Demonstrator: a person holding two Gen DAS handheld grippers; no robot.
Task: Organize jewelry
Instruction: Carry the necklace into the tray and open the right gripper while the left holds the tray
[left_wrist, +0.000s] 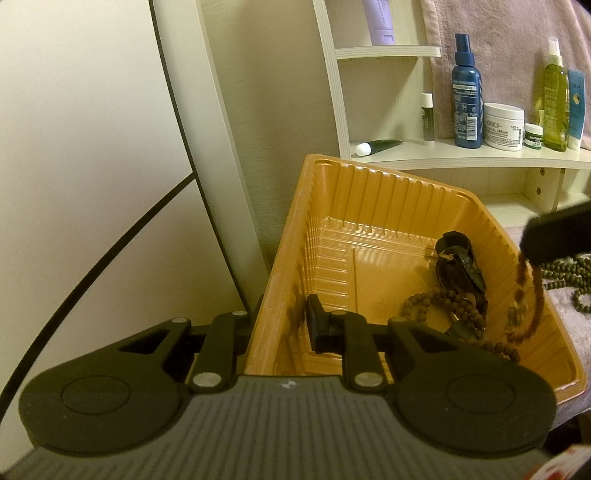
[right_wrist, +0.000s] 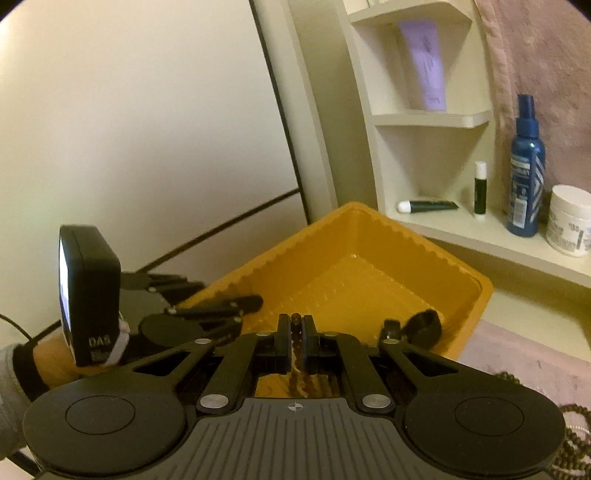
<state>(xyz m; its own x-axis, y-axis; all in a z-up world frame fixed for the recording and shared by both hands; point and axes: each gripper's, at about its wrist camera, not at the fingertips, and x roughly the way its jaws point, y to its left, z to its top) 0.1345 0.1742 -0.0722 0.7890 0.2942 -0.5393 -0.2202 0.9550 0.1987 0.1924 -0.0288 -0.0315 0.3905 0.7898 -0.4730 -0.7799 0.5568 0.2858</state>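
Behind your work stands a cream wall with a pale shelf unit (left_wrist: 461, 157), and a pinkish towel (left_wrist: 498, 55) hangs at the back of it. The largest thing in front of you is the orange ribbed plastic tray (left_wrist: 369, 206), tilted toward the camera; your left gripper (left_wrist: 284, 317) is clamped on its near wall, one finger inside and the other outside. Inside the tray lie a dark strap watch (left_wrist: 460, 266) and a string of brown beads (left_wrist: 436, 302). On the lower shelf stand a blue spray bottle (left_wrist: 467, 96), a green pump bottle (left_wrist: 554, 99) and a white jar (left_wrist: 503, 125) whose label reads "FACIAL CREAM"; a lilac tube (right_wrist: 424, 66) leans on the shelf above. In the right wrist view, a black box marked "DAS" (right_wrist: 88, 291) sits on your left gripper. Your right gripper (right_wrist: 295, 328) has its jaws pressed together on an amber bead bracelet (left_wrist: 526, 295), which hangs in a loop over the tray's right edge. More dark beads (left_wrist: 576, 277) lie on the cloth beside the tray.
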